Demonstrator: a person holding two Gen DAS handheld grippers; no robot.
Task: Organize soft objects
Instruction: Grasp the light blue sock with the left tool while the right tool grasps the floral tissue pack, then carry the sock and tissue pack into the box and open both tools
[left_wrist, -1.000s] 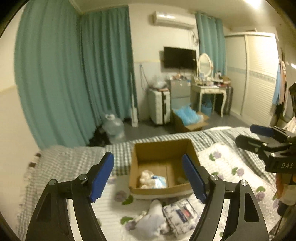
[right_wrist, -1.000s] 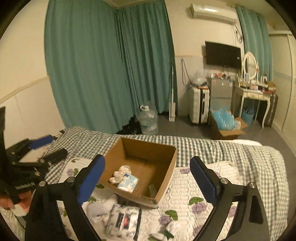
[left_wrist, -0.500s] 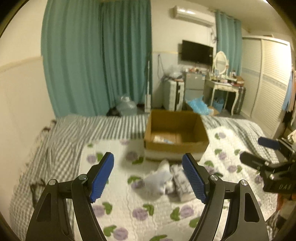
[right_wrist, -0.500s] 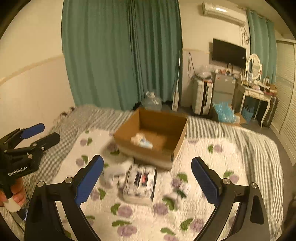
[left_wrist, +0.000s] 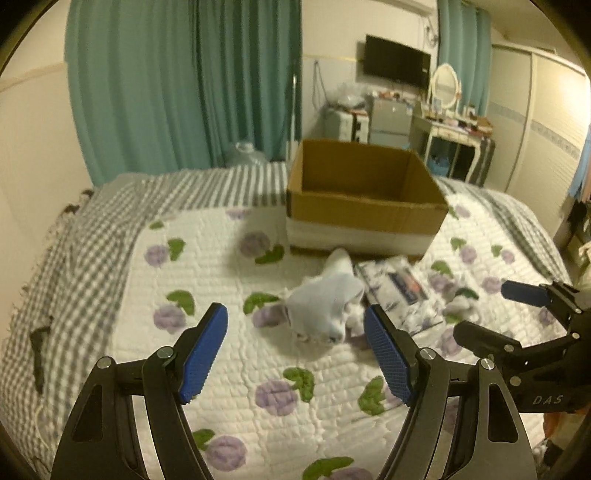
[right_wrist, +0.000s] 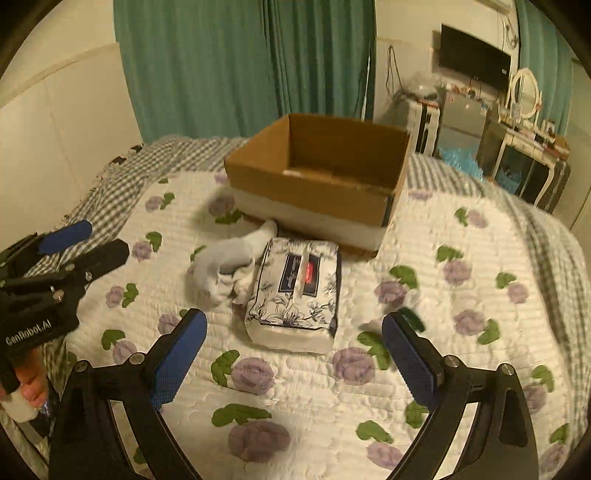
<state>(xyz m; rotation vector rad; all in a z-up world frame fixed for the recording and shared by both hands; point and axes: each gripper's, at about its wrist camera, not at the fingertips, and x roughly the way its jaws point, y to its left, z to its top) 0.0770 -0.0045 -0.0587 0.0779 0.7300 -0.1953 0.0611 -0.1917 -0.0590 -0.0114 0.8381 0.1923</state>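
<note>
We find both grippers held above the bed with their blue ribbed pads spread wide, gripping nothing: the left gripper (left_wrist: 295, 354) points at a limp white cloth (left_wrist: 325, 302), the right gripper (right_wrist: 293, 354) at a soft tissue pack (right_wrist: 295, 291) printed with dark flowers. Cloth and pack lie touching on the quilted floral bedspread (right_wrist: 461, 295), just in front of an open corrugated cardboard box (right_wrist: 317, 177) toward the bed's far edge. A small white-and-green item (right_wrist: 388, 317), blurred, lies beside the pack. Grey checked fabric (left_wrist: 81, 240) borders the quilt; teal curtains (left_wrist: 192, 81) hang beyond.
</note>
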